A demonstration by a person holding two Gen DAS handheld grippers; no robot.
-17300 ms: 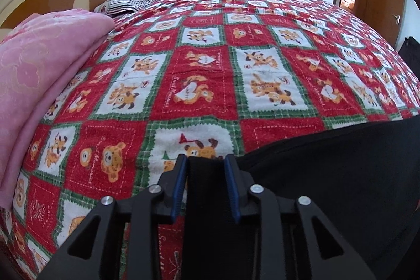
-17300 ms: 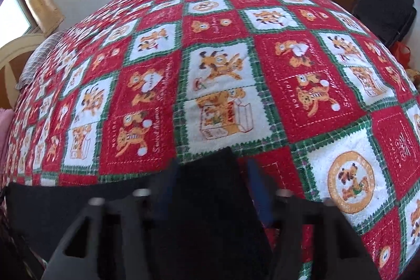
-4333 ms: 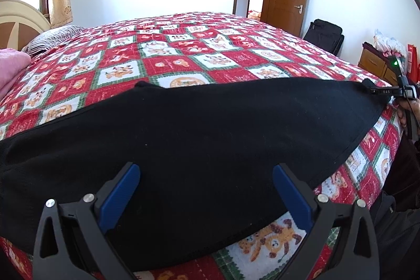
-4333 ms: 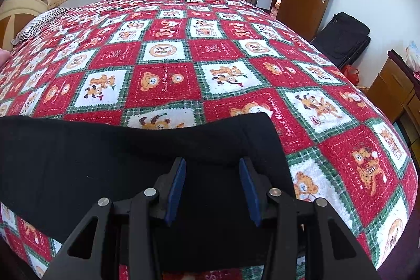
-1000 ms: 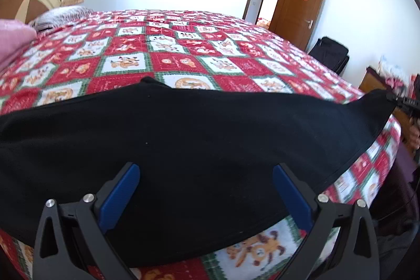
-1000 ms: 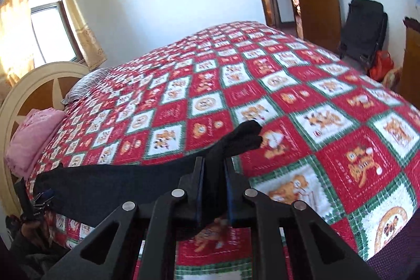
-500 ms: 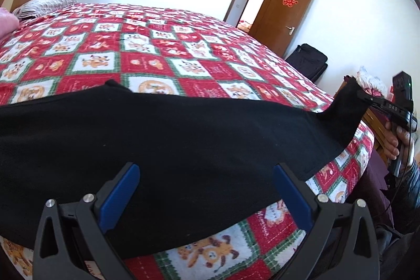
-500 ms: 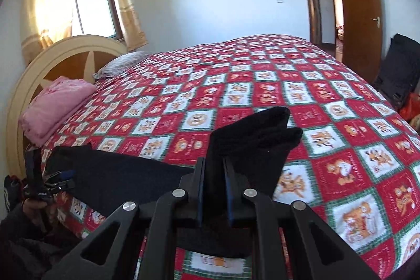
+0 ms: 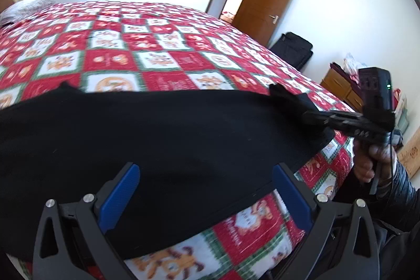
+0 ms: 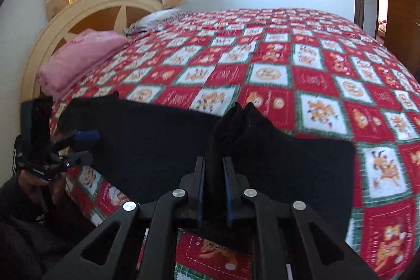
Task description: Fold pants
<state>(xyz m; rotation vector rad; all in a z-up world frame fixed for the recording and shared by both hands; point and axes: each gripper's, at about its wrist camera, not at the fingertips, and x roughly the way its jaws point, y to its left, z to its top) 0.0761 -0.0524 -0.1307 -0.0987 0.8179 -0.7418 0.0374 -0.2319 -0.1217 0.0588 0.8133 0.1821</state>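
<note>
Black soft-knit pants (image 9: 162,143) lie flat along the near edge of the red-and-green checked quilt bed (image 10: 302,64). Right hand-held gripper (image 10: 214,185) pinches one raised end; left hand-held gripper (image 9: 204,193) hovers spread, empty. Advice: carry the pinched end low toward the far end, align edges, then release.

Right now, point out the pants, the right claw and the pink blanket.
pants (image 9: 183,138), left wrist view, middle of the black cloth.
right claw (image 10: 214,190), right wrist view, between its fingertips, shut on cloth.
pink blanket (image 10: 78,57), right wrist view, top fold.
</note>
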